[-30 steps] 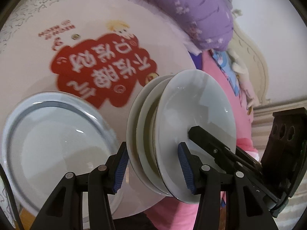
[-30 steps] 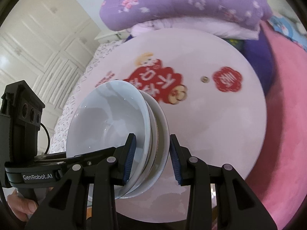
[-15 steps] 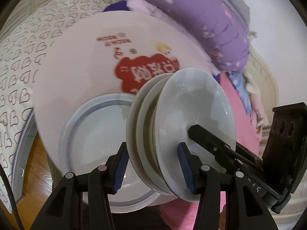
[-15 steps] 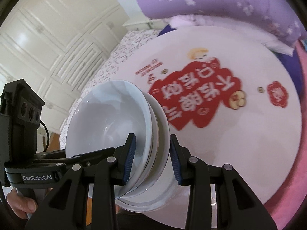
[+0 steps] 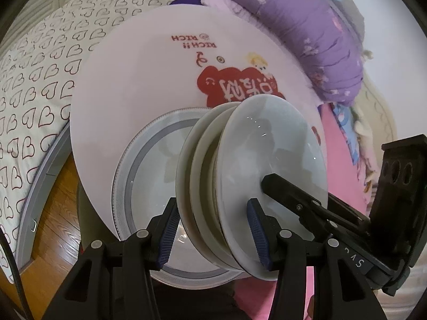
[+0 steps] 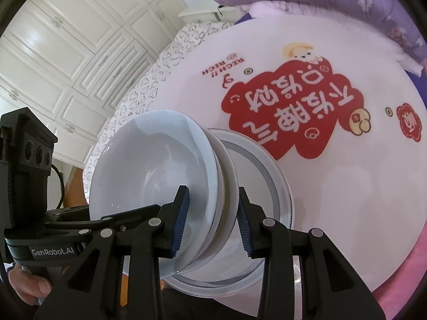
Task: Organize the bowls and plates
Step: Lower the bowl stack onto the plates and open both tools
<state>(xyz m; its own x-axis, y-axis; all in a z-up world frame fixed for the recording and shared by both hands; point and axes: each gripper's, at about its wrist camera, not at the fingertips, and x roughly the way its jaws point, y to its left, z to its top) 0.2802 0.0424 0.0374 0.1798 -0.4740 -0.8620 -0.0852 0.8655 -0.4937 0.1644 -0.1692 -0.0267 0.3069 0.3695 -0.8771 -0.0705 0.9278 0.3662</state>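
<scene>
A stack of three nested white bowls (image 5: 267,154) hangs tilted on its edge, gripped from two sides. My left gripper (image 5: 212,234) is shut on the stack's rims, one blue pad on each side. My right gripper (image 6: 212,222) is shut on the same stack (image 6: 149,170) from the opposite side. Its black finger also shows in the left wrist view, inside the top bowl. Directly below the stack, a large white plate with a grey band (image 5: 125,170) lies on the round table (image 5: 138,80) near its front edge. The bowls hide part of the plate (image 6: 256,170).
The round table (image 6: 333,200) carries a red printed design (image 6: 293,106). A purple duvet (image 5: 307,26) and pink bedding (image 5: 344,144) lie behind and right of it. A heart-print sheet (image 5: 32,80) and wood floor (image 5: 53,213) are at the left, white wardrobe doors (image 6: 66,40) beyond.
Both grippers carried the bowl stack across the table until it came above the grey-banded plate. Both grips stayed the same.
</scene>
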